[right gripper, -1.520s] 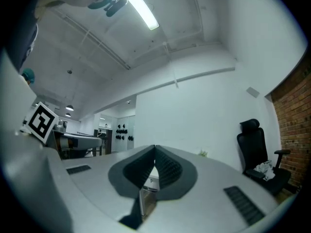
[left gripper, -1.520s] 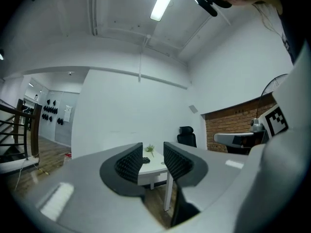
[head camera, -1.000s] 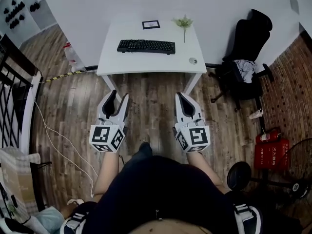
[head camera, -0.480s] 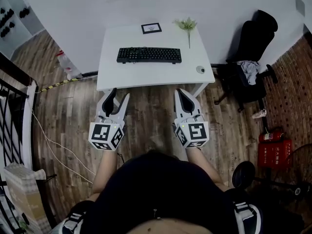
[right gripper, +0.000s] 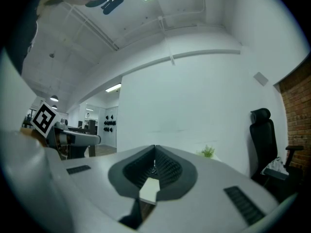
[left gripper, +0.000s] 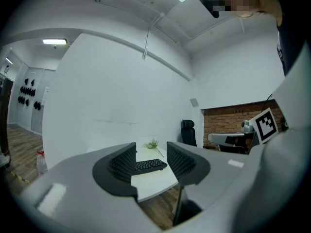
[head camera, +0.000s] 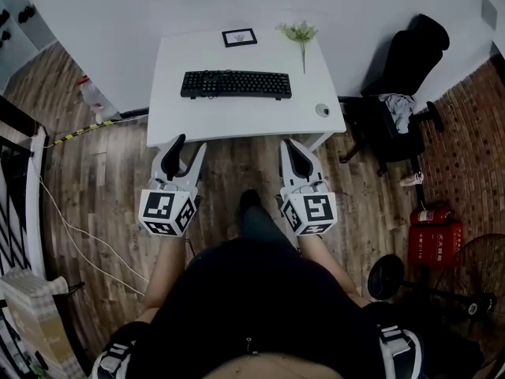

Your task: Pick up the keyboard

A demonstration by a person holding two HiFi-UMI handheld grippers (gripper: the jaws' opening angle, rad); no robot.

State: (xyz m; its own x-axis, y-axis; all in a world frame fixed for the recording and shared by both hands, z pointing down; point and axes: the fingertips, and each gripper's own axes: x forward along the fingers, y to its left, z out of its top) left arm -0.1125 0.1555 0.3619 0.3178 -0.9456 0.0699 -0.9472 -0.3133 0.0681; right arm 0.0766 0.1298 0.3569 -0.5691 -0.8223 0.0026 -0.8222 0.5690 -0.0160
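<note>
A black keyboard (head camera: 235,84) lies across the middle of a white table (head camera: 245,121). Both grippers are held level over the wooden floor, just short of the table's near edge. My left gripper (head camera: 186,150) is open with nothing between its fingers. In the left gripper view the keyboard (left gripper: 150,165) shows far off through the gap between the jaws of the left gripper (left gripper: 151,147). My right gripper (head camera: 291,148) is shut and empty. In the right gripper view the right gripper (right gripper: 155,150) has its pads meeting, with a strip of table below them.
On the table stand a small framed picture (head camera: 239,37), a green sprig (head camera: 298,31) and a small round object (head camera: 322,110). A black office chair (head camera: 398,77) stands to the right, with a red box (head camera: 432,242) and a fan base (head camera: 387,279) nearer. A cable (head camera: 71,227) trails on the left.
The person has stepped towards the table. Both grippers now sit closer to its near edge, and the keyboard looks nearer. Neither gripper's jaws have changed.
</note>
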